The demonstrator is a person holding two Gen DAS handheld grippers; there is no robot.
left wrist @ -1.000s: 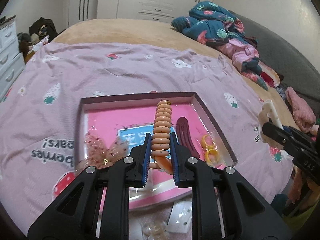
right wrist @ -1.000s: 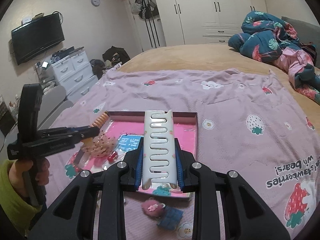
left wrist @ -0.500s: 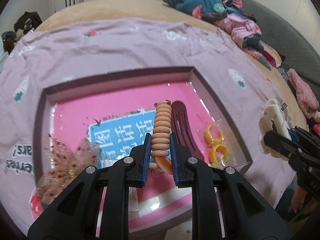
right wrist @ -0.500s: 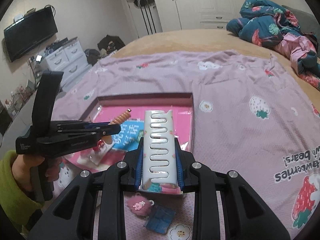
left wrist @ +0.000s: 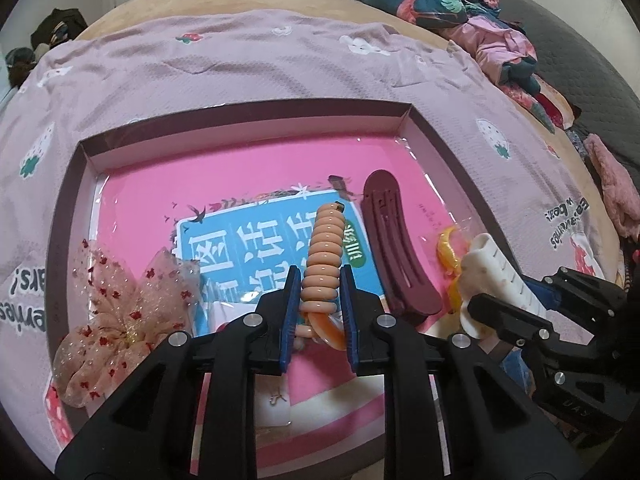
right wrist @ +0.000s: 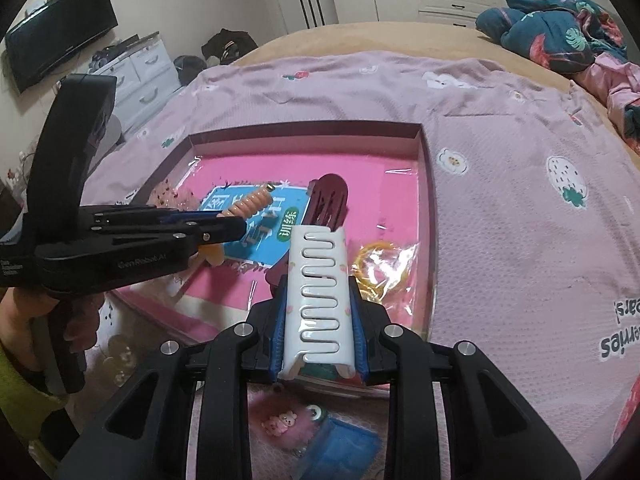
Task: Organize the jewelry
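My left gripper [left wrist: 319, 308] is shut on an orange spiral hair tie [left wrist: 323, 252] and holds it low over the pink floor of the shallow box [left wrist: 248, 120]. My right gripper [right wrist: 319, 312] is shut on a white wavy hair clip [right wrist: 320, 292] over the box's near right part. In the box lie a dark red hair clip [left wrist: 394, 252], a sheer bow with red dots [left wrist: 120, 316] at the left, and yellow rings in a clear bag [right wrist: 382, 264] at the right. The left gripper also shows in the right wrist view [right wrist: 224, 234].
The box rests on a pink strawberry-print blanket [left wrist: 240, 60] on a bed. A pink fuzzy clip [right wrist: 282, 426] and a blue item [right wrist: 344, 446] lie on the blanket in front of the box. Crumpled clothes [right wrist: 560, 32] lie at the far right. White drawers [right wrist: 136, 68] stand at the left.
Both grippers have moved forward and down toward the box, each with its item held. The right gripper has come closer to the left one, over the box's right side.
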